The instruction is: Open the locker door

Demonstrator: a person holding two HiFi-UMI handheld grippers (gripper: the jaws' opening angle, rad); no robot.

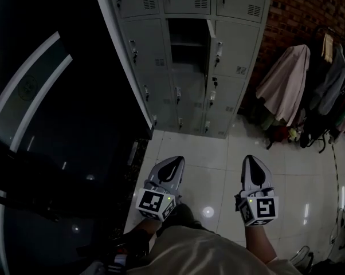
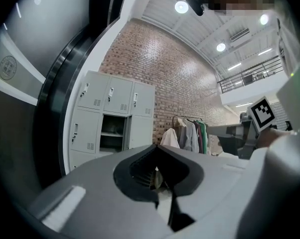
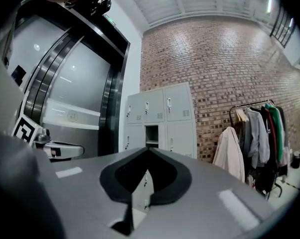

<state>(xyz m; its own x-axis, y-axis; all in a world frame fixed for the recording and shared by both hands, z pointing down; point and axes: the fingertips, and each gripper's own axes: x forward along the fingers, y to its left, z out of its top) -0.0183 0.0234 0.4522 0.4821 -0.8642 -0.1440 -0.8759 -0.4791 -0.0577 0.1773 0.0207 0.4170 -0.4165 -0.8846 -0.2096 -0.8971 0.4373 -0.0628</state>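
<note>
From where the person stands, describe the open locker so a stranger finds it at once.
Against the brick wall stands a grey locker bank. The open locker is in its middle column, second row down, the only one showing a dark interior.

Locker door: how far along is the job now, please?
Done, it seems: one middle locker door stands swung open, showing a shelf inside. In hand: nothing. The left hand-held gripper and the right hand-held gripper are both shut, empty, and well back from the lockers, over the tiled floor. Left: apparently nothing, unless another door is meant; the others look closed.
</note>
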